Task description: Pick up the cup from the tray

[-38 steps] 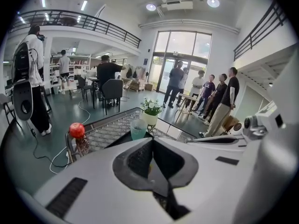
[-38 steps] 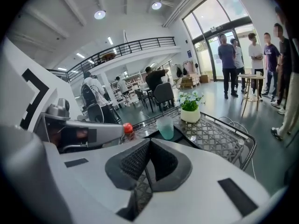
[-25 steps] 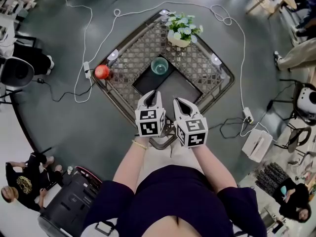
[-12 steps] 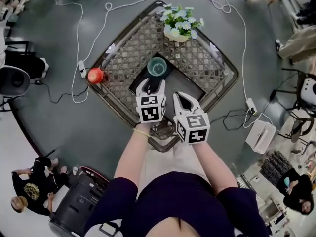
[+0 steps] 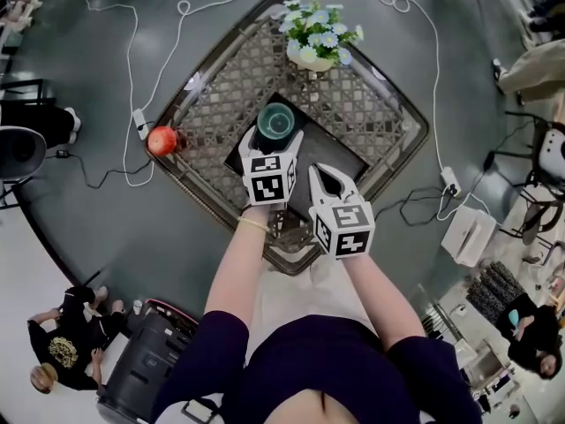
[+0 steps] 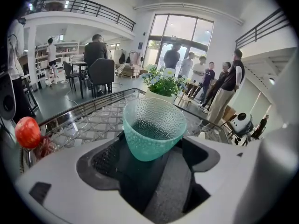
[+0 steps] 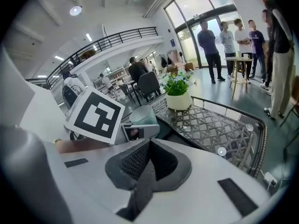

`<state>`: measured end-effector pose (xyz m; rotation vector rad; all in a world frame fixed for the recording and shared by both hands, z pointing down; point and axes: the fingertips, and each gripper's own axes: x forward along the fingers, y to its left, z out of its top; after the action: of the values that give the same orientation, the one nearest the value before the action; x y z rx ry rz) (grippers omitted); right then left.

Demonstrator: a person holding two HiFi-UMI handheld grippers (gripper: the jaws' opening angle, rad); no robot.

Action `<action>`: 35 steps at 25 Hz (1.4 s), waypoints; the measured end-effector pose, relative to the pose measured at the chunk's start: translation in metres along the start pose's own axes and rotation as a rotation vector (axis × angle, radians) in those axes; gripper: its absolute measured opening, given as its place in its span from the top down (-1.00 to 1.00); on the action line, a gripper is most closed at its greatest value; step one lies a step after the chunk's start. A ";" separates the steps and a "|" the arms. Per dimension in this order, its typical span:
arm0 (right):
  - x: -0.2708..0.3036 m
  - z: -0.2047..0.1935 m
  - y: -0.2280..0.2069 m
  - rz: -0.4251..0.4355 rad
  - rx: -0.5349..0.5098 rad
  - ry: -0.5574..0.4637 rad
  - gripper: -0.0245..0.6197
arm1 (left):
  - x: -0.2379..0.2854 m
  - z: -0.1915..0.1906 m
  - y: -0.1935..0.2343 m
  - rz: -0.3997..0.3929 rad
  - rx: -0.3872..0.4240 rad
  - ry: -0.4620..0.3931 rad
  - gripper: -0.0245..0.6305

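Observation:
A teal dimpled glass cup (image 5: 275,120) stands upright on the dark tray (image 5: 334,155) in the middle of the lattice table. My left gripper (image 5: 274,141) is right at the cup. Its jaws have just been opening and now stand wide on either side of the cup's lower part. In the left gripper view the cup (image 6: 154,127) fills the gap of the left gripper (image 6: 158,152), and the pads do not press on it. My right gripper (image 5: 325,180) hangs to the right over the tray's near part, shut and empty. In the right gripper view the right gripper (image 7: 148,148) shows its pads together.
A white pot of flowers (image 5: 313,41) stands at the table's far side. A red apple (image 5: 161,140) lies at the left corner of the lattice table (image 5: 221,95). White cables (image 5: 132,69) loop on the floor around it. Several people stand beyond the table (image 6: 219,85).
My left gripper has gone forward and down to the cup, and its jaws have gone from shut to wide open around it. The right gripper has sunk a little.

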<state>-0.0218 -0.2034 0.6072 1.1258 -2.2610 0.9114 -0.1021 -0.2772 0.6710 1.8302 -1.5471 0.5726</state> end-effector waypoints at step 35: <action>0.000 -0.017 -0.007 -0.040 0.028 0.021 0.89 | 0.011 0.014 0.002 0.021 0.094 -0.018 -0.23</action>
<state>-0.0144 -0.1946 0.6214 1.1633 -2.2077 0.9371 -0.1028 -0.2951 0.6699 1.8961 -1.5768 0.6504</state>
